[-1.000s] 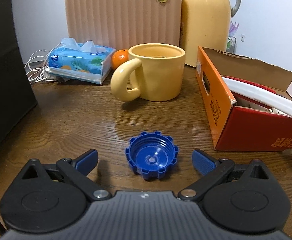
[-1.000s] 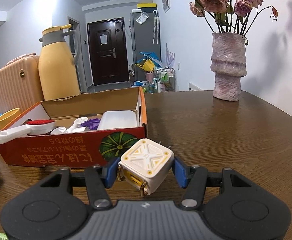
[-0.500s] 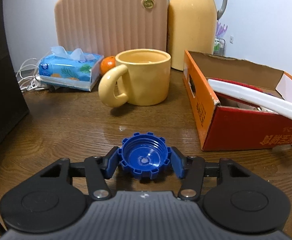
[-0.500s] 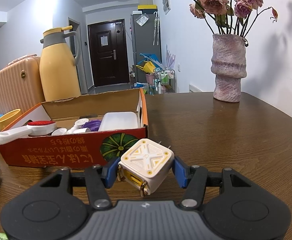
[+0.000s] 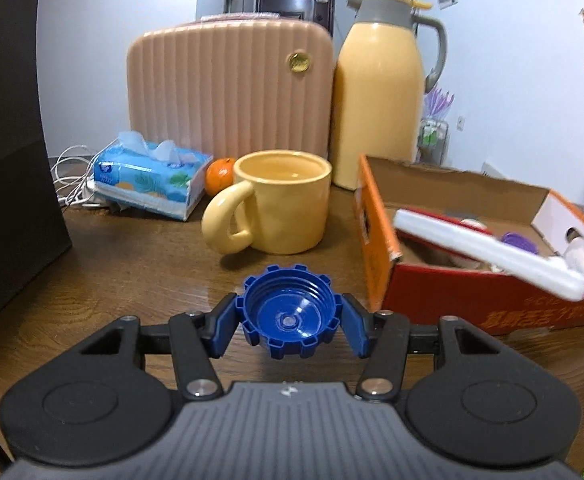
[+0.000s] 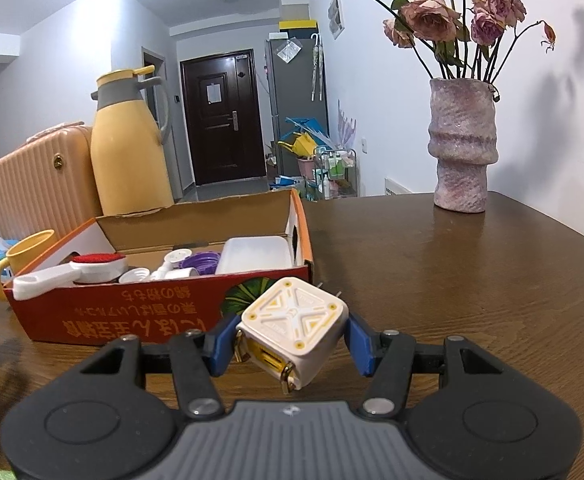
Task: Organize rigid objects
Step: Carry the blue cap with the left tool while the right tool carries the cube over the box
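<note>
My left gripper [image 5: 289, 320] is shut on a blue toothed bottle cap [image 5: 289, 316], open side up, and holds it above the wooden table. My right gripper [image 6: 292, 338] is shut on a white and yellow cube-shaped charger [image 6: 294, 326], tilted, just in front of the orange cardboard box [image 6: 147, 316]. The box also shows at the right of the left wrist view [image 5: 376, 236]. It holds a white-handled brush [image 6: 63, 276], white caps, a purple lid [image 6: 201, 262] and a white tray [image 6: 253, 254].
A yellow mug [image 5: 279, 204], tissue pack [image 5: 147, 178], orange [image 5: 219, 170], peach case [image 5: 227, 88] and yellow thermos [image 5: 378, 100] stand behind the left gripper. A pink vase with dried roses [image 6: 462, 148] stands at the far right of the table [image 6: 452, 272].
My left gripper closed on the blue cap and lifted it off the table, the view rising and tilting up. My right gripper rose slightly with the charger held.
</note>
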`<state>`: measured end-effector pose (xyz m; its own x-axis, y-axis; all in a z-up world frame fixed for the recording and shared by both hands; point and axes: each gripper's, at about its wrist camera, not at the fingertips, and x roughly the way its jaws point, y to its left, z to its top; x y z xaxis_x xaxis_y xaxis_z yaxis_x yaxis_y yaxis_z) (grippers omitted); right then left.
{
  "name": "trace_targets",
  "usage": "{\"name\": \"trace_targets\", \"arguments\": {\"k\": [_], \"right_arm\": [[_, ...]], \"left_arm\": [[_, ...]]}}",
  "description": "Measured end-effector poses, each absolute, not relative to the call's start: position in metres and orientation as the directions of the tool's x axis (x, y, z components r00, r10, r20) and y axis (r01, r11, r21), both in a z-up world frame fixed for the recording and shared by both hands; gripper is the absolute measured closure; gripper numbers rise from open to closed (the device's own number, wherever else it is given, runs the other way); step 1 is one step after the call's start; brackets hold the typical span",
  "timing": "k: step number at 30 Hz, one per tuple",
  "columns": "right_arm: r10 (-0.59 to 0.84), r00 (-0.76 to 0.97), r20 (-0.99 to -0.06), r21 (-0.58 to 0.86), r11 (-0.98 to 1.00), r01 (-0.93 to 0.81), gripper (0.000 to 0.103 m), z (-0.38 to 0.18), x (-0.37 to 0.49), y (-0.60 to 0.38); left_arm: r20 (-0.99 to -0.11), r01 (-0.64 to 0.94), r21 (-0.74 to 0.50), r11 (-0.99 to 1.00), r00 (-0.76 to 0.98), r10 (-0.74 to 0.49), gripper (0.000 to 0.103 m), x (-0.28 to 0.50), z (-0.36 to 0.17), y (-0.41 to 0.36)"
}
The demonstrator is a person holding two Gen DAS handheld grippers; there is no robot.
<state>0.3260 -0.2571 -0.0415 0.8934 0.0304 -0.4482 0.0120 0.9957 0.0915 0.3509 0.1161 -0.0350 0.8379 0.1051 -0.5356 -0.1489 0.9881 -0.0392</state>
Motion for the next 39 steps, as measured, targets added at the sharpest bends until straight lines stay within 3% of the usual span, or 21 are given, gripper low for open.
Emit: {"name": "trace_targets", "arguments": {"k": [23, 39], "right_arm": [[0.139, 0.912, -0.387, 0.089, 0.99, -0.113, 0.047, -0.029, 0.314, -0.219], [0.172, 0.918, -0.358, 0.067, 0.985, -0.158, 0.047, -0.013, 0.334, -0.204]], "left_arm": [[-0.445, 0.038, -0.122, 0.992, 0.891, -0.089, 0.048, 0.318, -0.004, 0.039], [-0.434, 0.055, -0.131, 0.99, 0.895, -0.107, 0.048, 0.334, 0.01, 0.009]]}}
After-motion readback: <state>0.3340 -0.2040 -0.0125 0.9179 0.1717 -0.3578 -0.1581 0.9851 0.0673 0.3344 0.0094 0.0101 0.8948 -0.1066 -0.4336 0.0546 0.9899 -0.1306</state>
